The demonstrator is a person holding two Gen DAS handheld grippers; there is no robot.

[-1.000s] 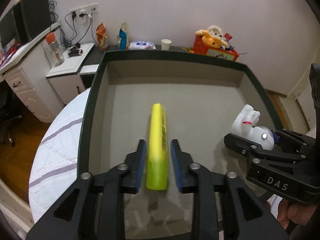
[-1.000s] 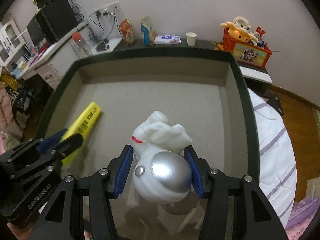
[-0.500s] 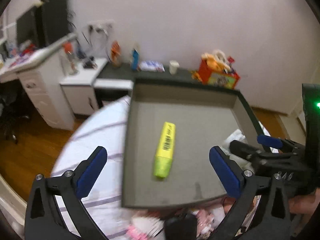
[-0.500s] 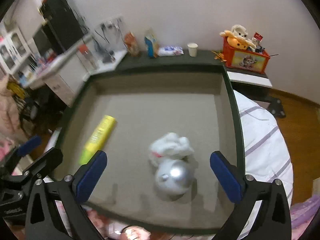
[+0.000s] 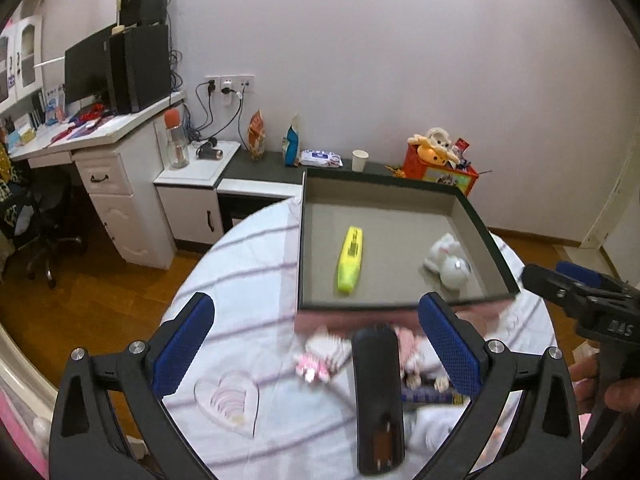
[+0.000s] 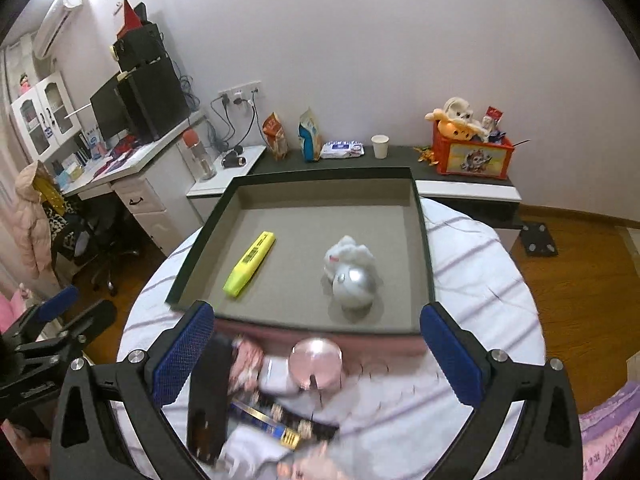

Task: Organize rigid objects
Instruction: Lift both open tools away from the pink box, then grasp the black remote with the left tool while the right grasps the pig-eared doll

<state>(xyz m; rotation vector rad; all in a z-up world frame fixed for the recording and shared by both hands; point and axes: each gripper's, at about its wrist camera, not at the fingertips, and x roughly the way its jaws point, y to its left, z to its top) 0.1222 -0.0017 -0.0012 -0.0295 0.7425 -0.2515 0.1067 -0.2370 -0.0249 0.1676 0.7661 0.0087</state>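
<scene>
Left tongs: wide open, holding nothing, up over the round table.
Right tongs: wide open too, holding nothing.
Black remote: lies right between the left tongs' blue pads, at about 6 o'clock in the left view. It is the closest thing.
Pink round case: sits between the right tongs' pads, near 6 o'clock in the right view, just in front of the tray's near wall.
Small pile: pink and dark bits lie around the remote and the case. They are too blurry to name.
Tray: past the pile, toward 12 o'clock.
Yellow marker: lies flat in the tray, at about 11 o'clock in the right view.
White toy with silver ball: lies in the tray beside the marker, not touching it, near 12 o'clock.
Risk one: the pile is packed tight, so I think tongs coming down could pinch two things or push one off the table.
Risk two: the two tongs are close, so they might bump.
Risk three: the round case could slip out of flat pads.
</scene>
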